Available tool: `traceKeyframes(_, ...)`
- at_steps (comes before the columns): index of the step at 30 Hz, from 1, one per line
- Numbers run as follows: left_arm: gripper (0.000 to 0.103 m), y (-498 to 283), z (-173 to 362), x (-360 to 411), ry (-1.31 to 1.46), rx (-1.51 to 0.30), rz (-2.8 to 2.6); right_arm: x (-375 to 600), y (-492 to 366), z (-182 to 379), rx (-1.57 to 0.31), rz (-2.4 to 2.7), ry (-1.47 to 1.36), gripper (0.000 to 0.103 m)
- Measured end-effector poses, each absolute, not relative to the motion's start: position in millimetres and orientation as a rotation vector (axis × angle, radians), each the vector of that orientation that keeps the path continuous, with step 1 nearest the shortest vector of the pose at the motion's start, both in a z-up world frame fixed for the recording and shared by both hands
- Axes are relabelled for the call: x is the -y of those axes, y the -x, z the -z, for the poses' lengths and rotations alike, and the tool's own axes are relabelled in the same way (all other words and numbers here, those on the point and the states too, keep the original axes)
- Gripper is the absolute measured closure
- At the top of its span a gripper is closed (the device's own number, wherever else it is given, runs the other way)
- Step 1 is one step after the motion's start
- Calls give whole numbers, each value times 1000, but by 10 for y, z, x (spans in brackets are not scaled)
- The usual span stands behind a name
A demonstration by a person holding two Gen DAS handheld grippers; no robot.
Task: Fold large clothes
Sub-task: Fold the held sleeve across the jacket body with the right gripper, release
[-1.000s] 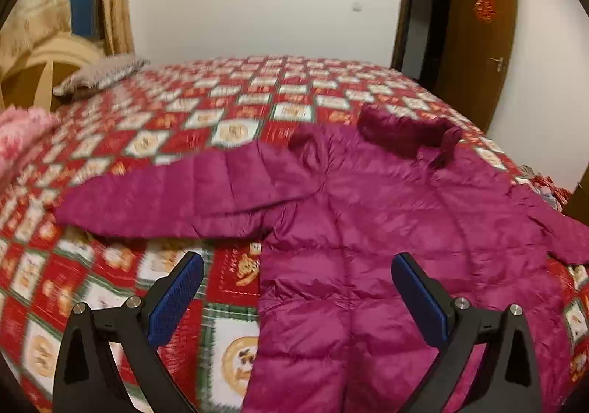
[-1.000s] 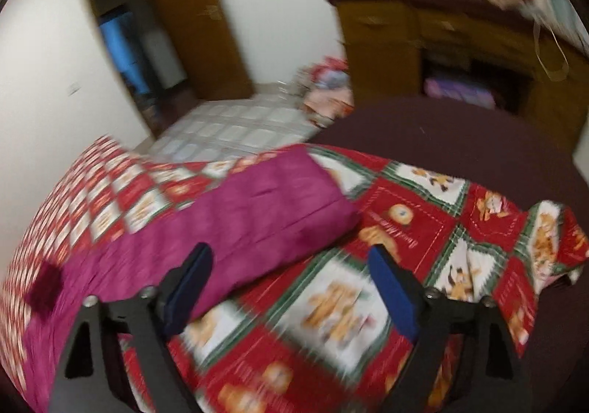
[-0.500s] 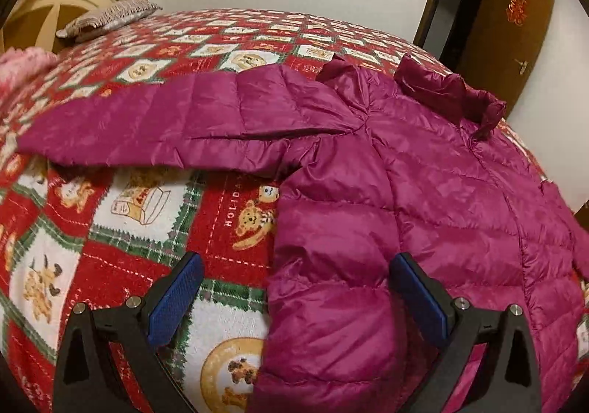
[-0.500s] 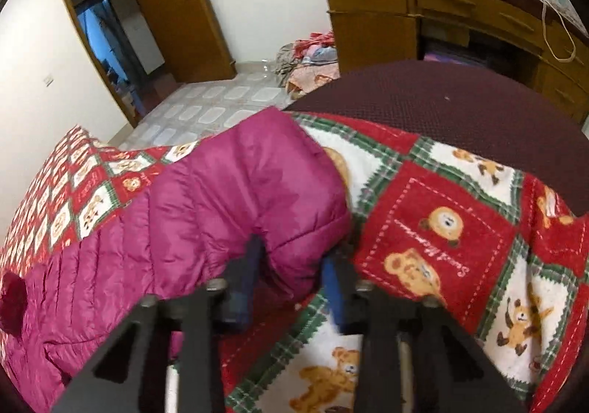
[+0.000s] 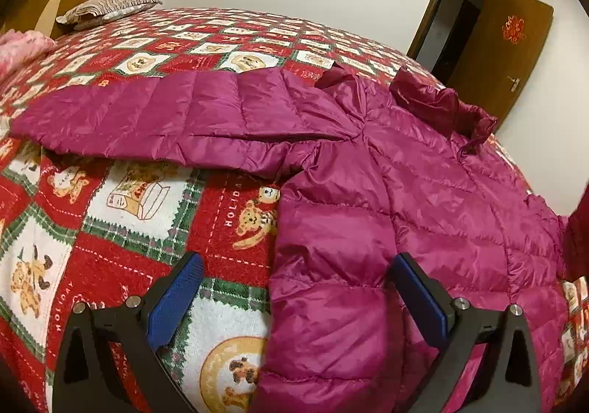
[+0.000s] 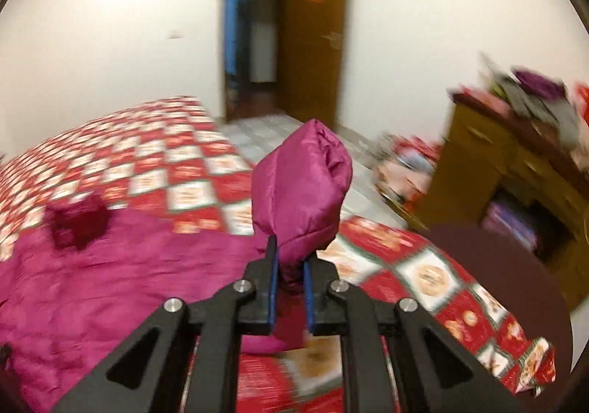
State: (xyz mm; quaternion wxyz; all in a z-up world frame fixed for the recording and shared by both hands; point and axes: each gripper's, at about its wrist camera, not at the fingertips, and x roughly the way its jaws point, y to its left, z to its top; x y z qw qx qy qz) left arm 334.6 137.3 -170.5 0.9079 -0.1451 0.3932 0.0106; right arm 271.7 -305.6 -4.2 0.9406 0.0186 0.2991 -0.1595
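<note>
While our right tongs (image 6: 290, 267) pinch the sleeve cuff (image 6: 302, 192) of the magenta puffer jacket (image 5: 386, 221) lying on the bed (image 5: 121, 214), we should carry it across the chest, our left tongs (image 5: 294, 297) spread wide at the hem.

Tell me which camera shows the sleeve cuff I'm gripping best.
The right wrist view: the cuff stands lifted, pinched between the shut fingers of the right hand-held gripper, though blurred. The left wrist view shows only a dark red sliver at its right edge, possibly that sleeve, plus the jacket body and other sleeve.
</note>
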Motion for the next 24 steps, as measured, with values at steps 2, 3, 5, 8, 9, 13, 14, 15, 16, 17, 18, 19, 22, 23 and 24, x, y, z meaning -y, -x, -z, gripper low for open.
traceKeyframes(2, 1, -3345, 1708, -1380, 309, -809, -17, 2627, -2784, 33, -612, 236, -15, 89)
traceKeyframes(3, 1, -3345, 1708, -1382, 311, -807, -16, 2437, -2787, 34, -616, 194, -5, 89)
traceKeyframes(5, 1, -3343, 1710, -1388, 317, -804, -12, 2010, -2839, 102, -633, 99, 13, 89)
traceKeyframes(8, 1, -3334, 1713, -1408, 332, -799, -4, 1430, -2936, 246, -654, -9, 52, 89)
traceKeyframes(9, 1, -3334, 1714, -1415, 335, -797, -2, 1256, -2970, 311, -661, -38, 60, 89)
traceKeyframes(13, 1, -3318, 1713, -1435, 348, -791, 6, 766, -3127, 621, -702, -121, 68, 89)
traceKeyframes(14, 1, -3314, 1712, -1438, 352, -789, 8, 705, -3159, 675, -708, -130, 73, 89)
traceKeyframes(15, 1, -3313, 1713, -1442, 355, -787, 10, 607, -3197, 760, -717, -143, 82, 89)
traceKeyframes(16, 1, -3313, 1714, -1446, 357, -787, 11, 526, -3224, 797, -723, -151, 88, 89)
traceKeyframes(17, 1, -3312, 1714, -1448, 361, -785, 13, 457, -3266, 863, -734, -159, 90, 89)
traceKeyframes(18, 1, -3305, 1714, -1454, 362, -784, 15, 430, -3292, 926, -744, -167, 87, 89)
traceKeyframes(19, 1, -3302, 1714, -1455, 364, -782, 16, 407, -3310, 984, -753, -179, 80, 89)
traceKeyframes(22, 1, -3298, 1713, -1464, 366, -781, 17, 317, -3287, 1062, -769, -212, 76, 89)
traceKeyframes(23, 1, -3296, 1714, -1466, 369, -780, 19, 274, -3293, 1104, -774, -232, 79, 89)
traceKeyframes(24, 1, -3296, 1714, -1464, 369, -779, 19, 226, -3301, 1150, -780, -257, 81, 88)
